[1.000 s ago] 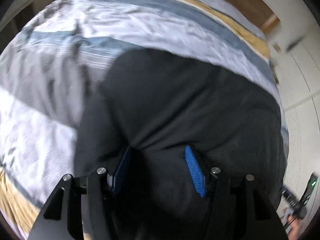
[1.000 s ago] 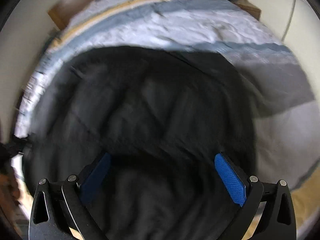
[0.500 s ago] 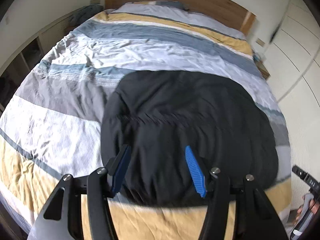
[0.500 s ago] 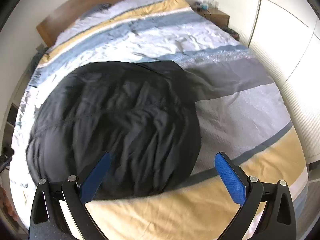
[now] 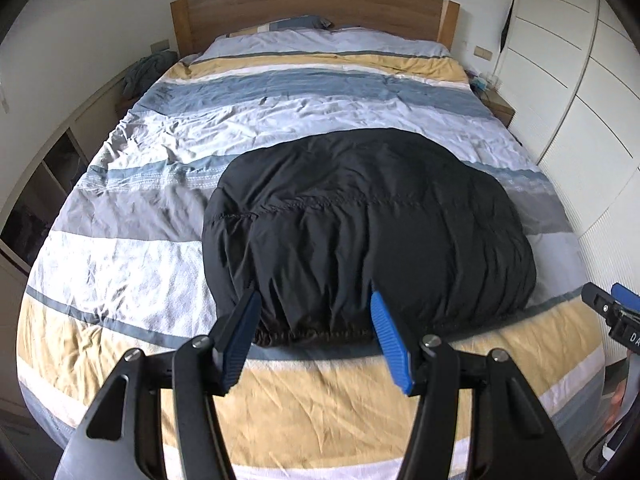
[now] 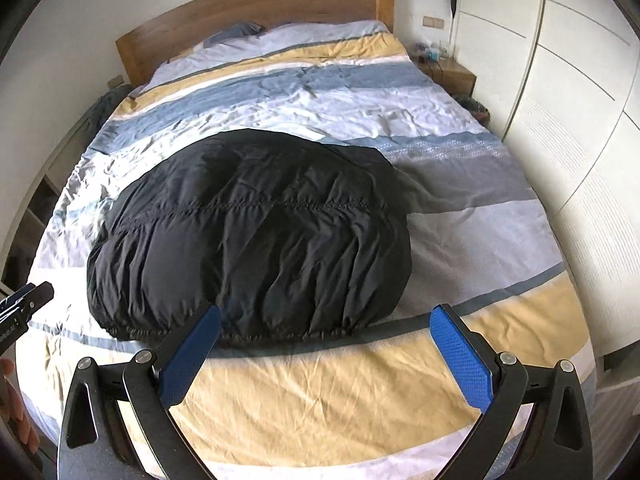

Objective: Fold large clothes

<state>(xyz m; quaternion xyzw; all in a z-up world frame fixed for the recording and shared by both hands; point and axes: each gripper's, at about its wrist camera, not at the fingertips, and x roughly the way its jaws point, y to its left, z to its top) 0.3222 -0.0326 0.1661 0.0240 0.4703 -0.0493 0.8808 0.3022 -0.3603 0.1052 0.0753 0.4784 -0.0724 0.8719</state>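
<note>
The black jacket (image 5: pixel 368 232) lies folded into a puffy, rounded bundle on the bed (image 5: pixel 120 264), toward its near end and slightly right of centre in the left wrist view, resting across the grey and white stripes with its near hem on the border of the yellow stripe. A gathered elastic hem runs along the near edge, and a stitched seam crosses the upper surface from left to right; the fabric is finely wrinkled. Sleeves, collar and any fastening are hidden inside or under the fold and cannot be made out. The left hand-held gripper (image 5: pixel 316 334) hangs above the near edge of the bed with its blue pads moderately apart and nothing between them, clear of the cloth. The right hand-held gripper (image 6: pixel 326 354) is spread wide, also holding nothing, over the yellow stripe just short of the hem. In each view the other tool is cut off at the frame edge. The wooden headboard (image 5: pixel 312 12) stands at the far end; a white wardrobe (image 6: pixel 580 100) lines the right side
</note>
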